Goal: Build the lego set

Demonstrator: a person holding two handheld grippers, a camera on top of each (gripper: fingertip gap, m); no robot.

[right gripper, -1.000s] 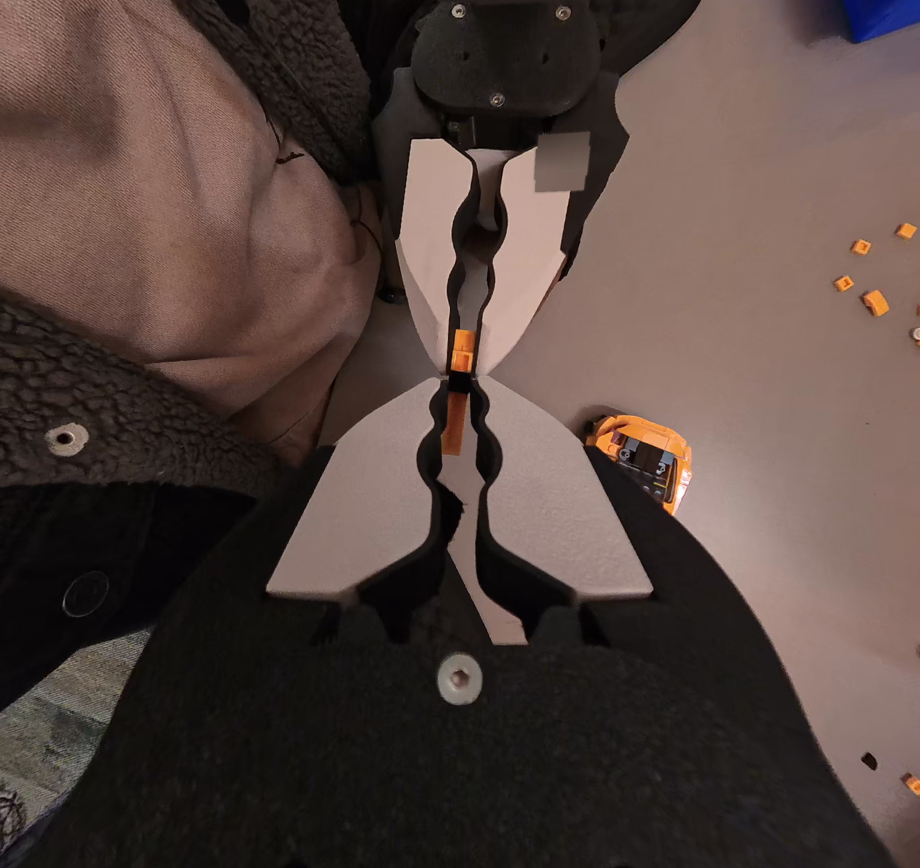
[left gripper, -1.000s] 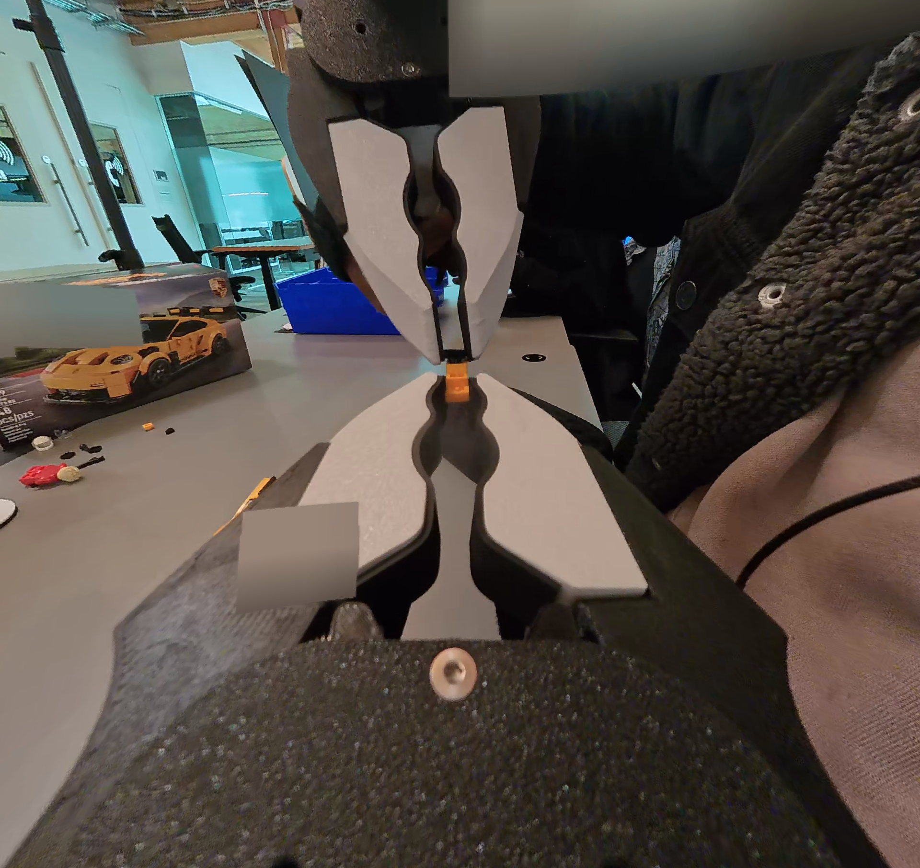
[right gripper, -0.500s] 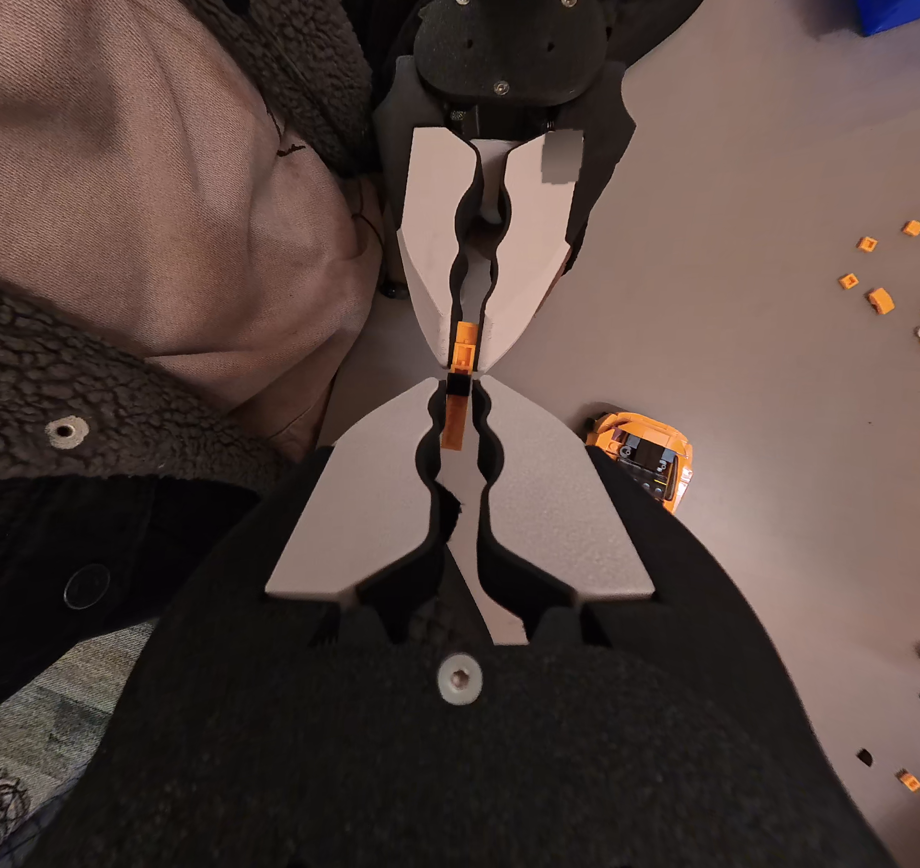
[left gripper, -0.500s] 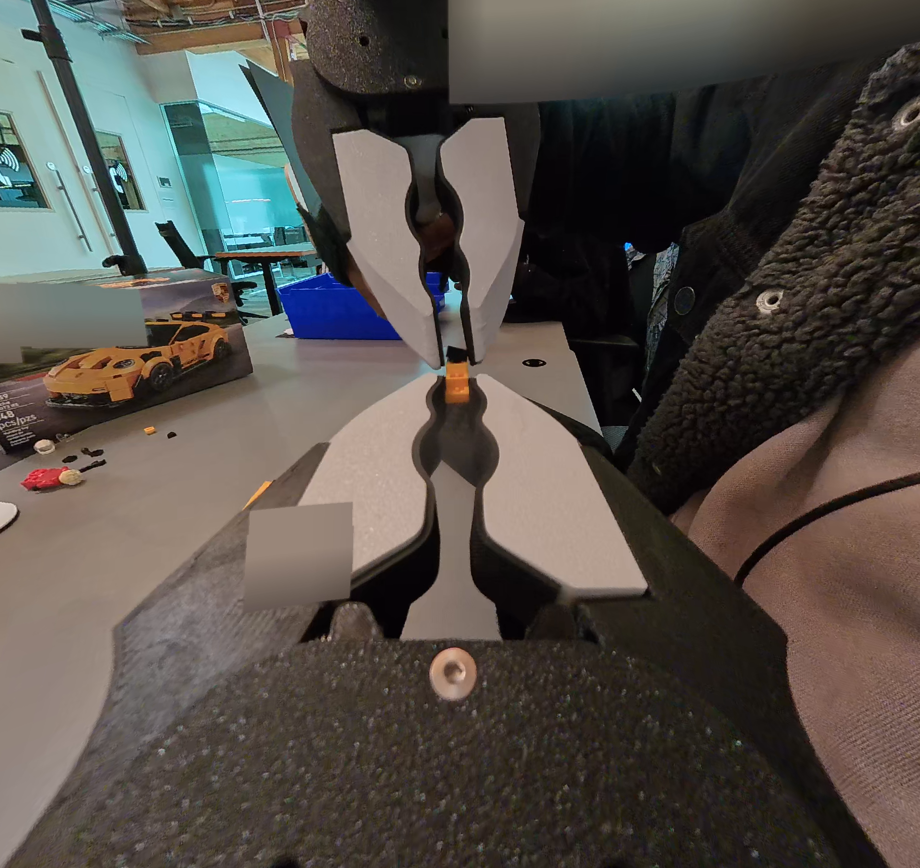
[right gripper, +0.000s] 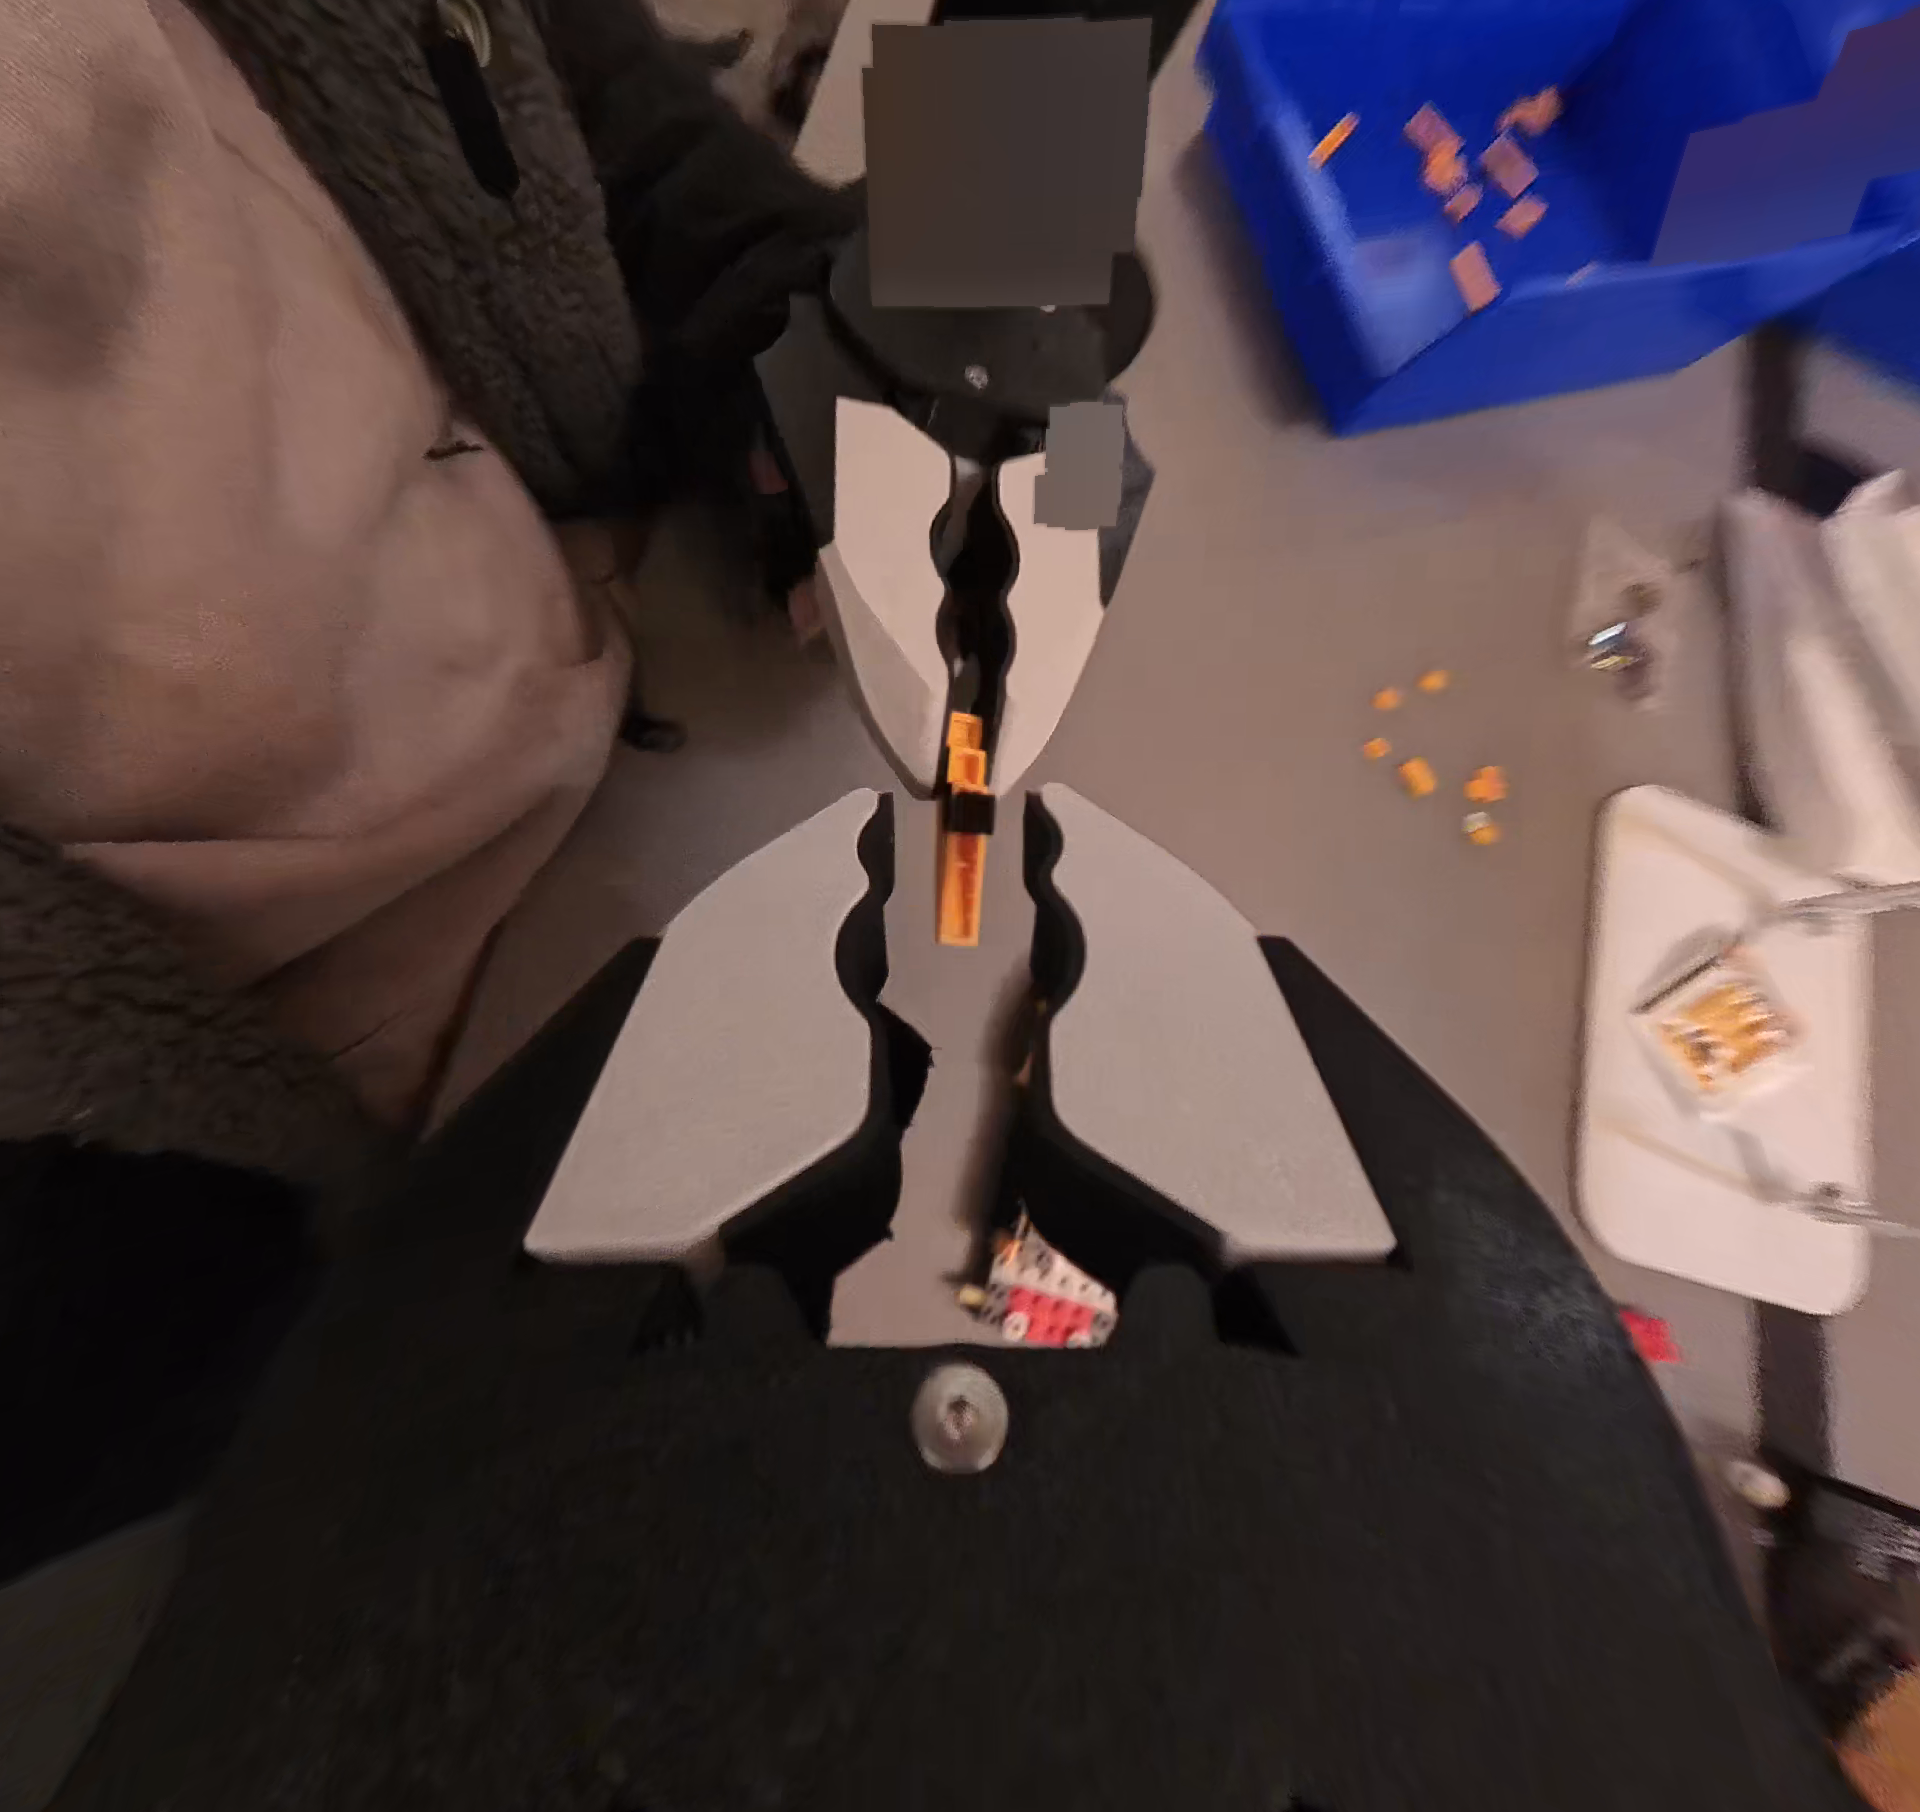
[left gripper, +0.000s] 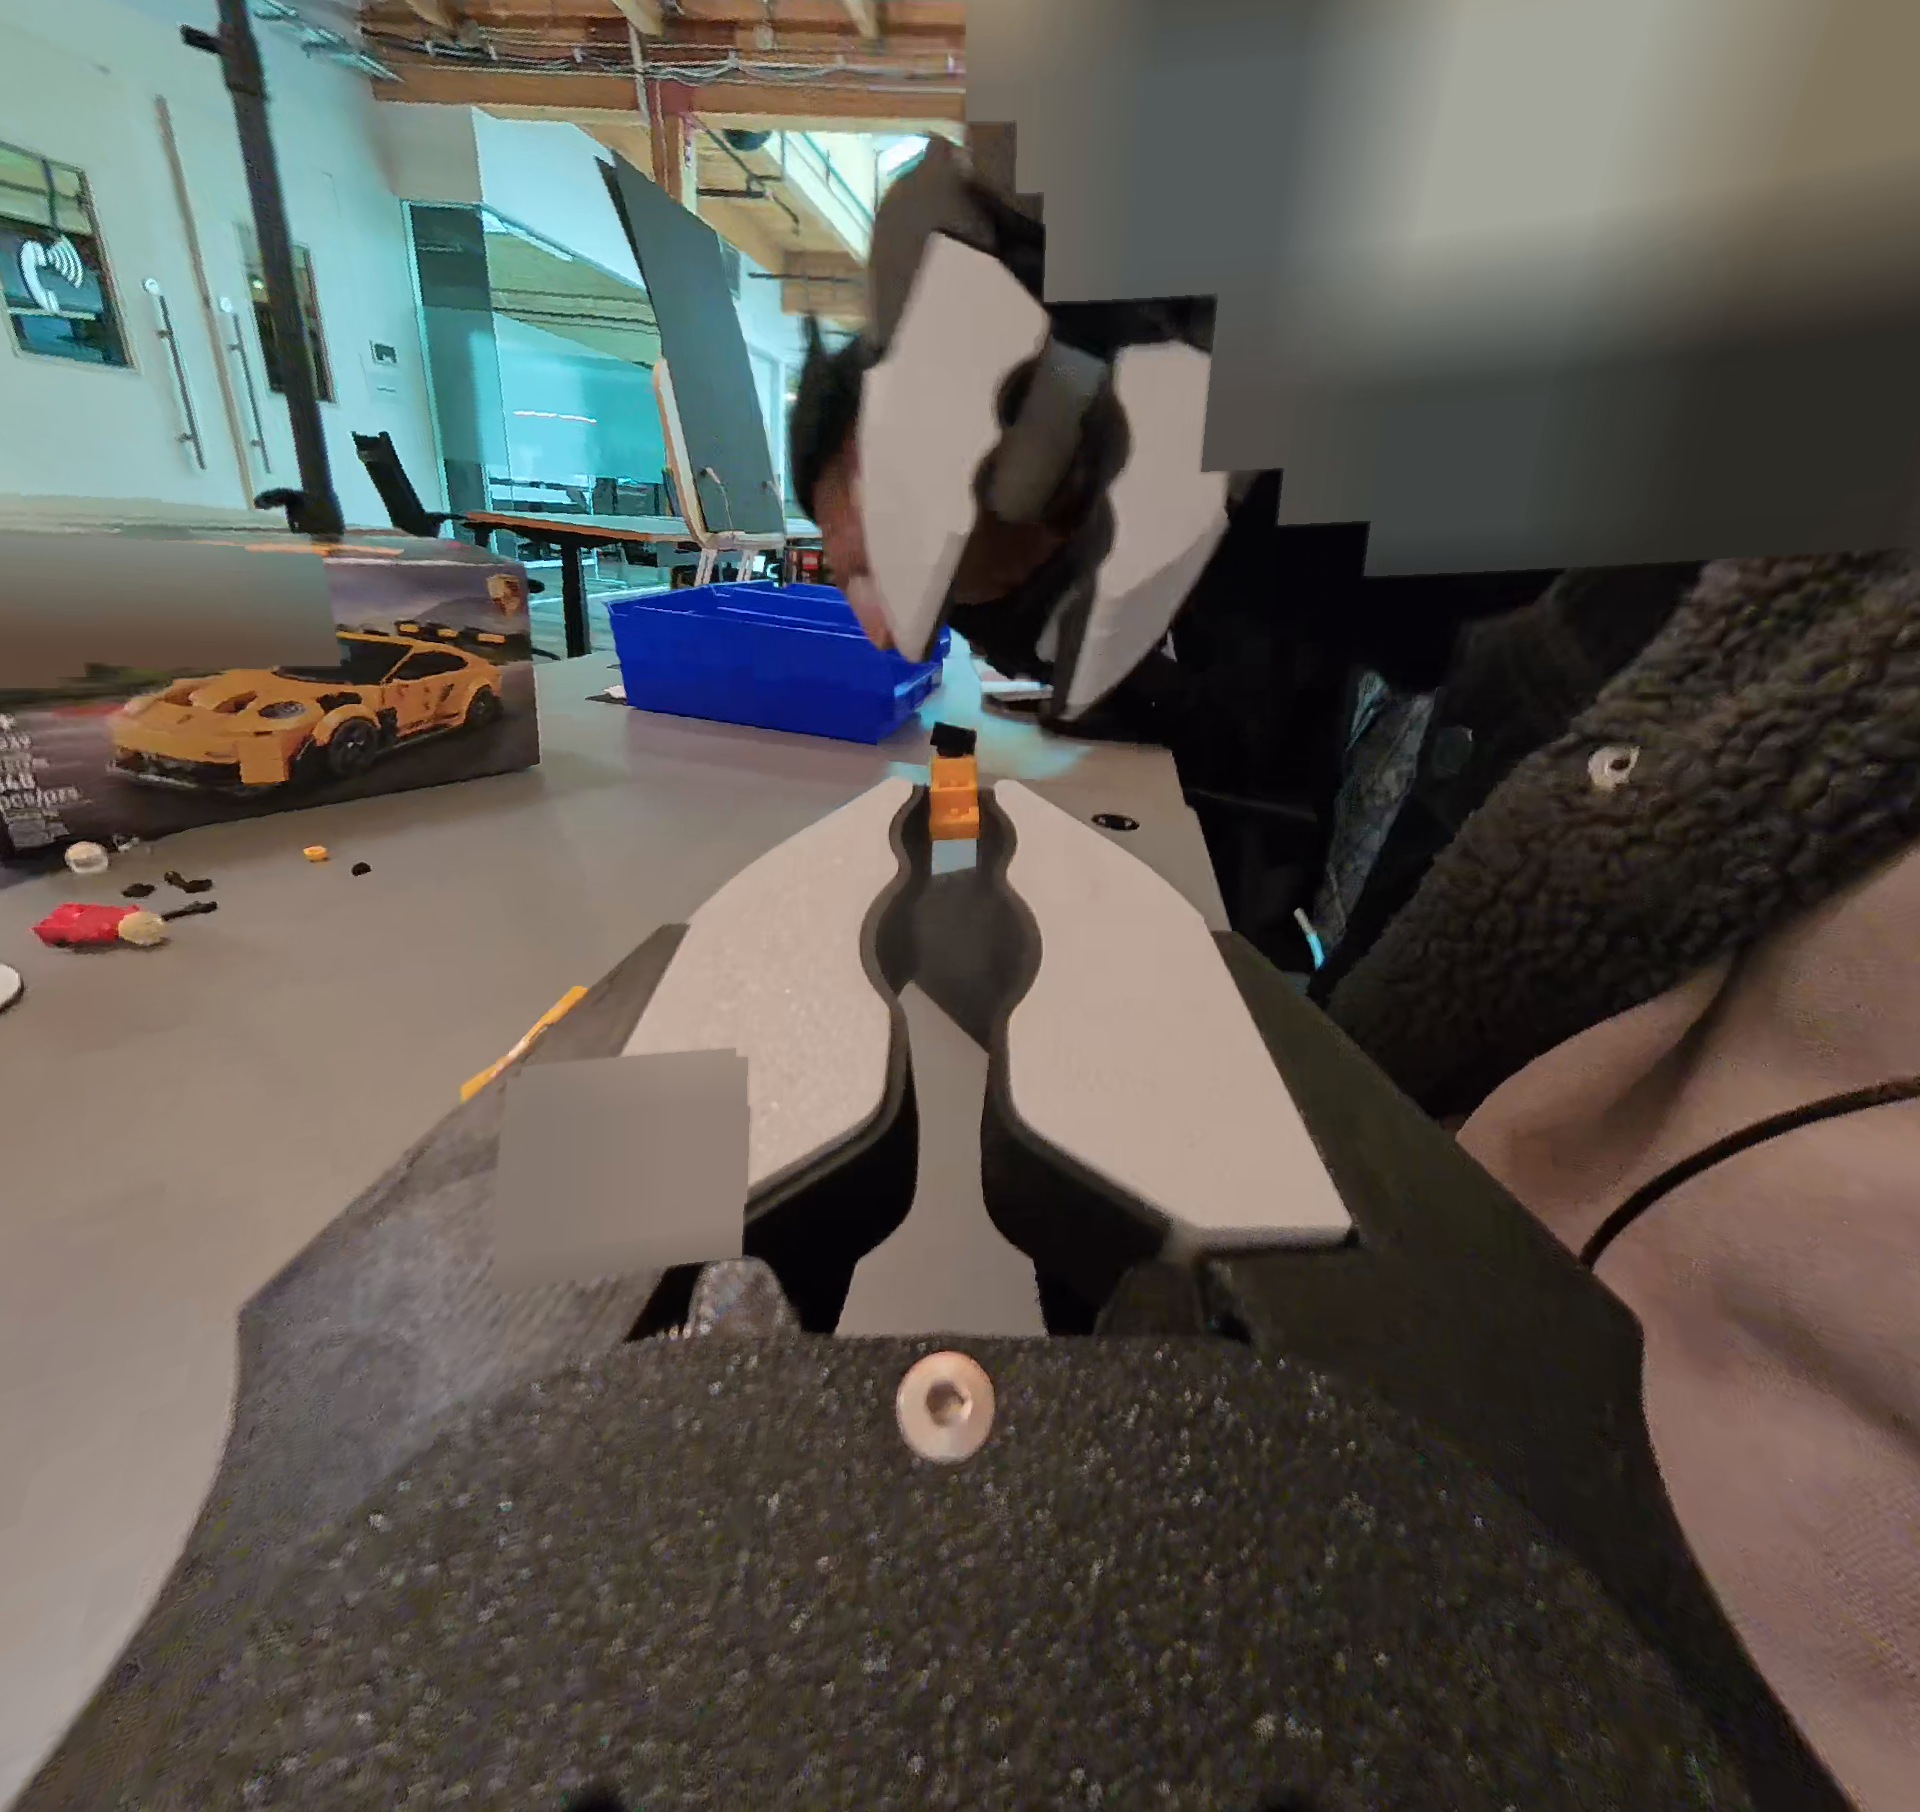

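up close in the left wrist view, the left gripper (left gripper: 954,806) has its white fingers (left gripper: 810,931) clamped on a small orange plastic brick assembly with a black clip on its far end (left gripper: 954,798); the piece juts out past the tips, above the grey table (left gripper: 312,1035). it looks light, stiff and smooth, so a hold on its flat sides seems safest, and a snapped-on part could pop off if squeezed askew. the right gripper (left gripper: 987,671) hangs just beyond it, fingers apart and off the piece. behind sits a blue plastic bin (left gripper: 769,666); its contents are hidden from this angle. a printed cardboard box showing a yellow car (left gripper: 281,702) stands to the left.

seen from the right wrist view, the right gripper (right gripper: 958,827) stands spread, with a clear gap on both sides of the orange strip (right gripper: 961,879), whose far end is pinched by the left gripper (right gripper: 961,770). the blue bin (right gripper: 1455,328) holds blurred loose orange pieces (right gripper: 1475,183). more orange bits (right gripper: 1423,754) lie scattered on the table.
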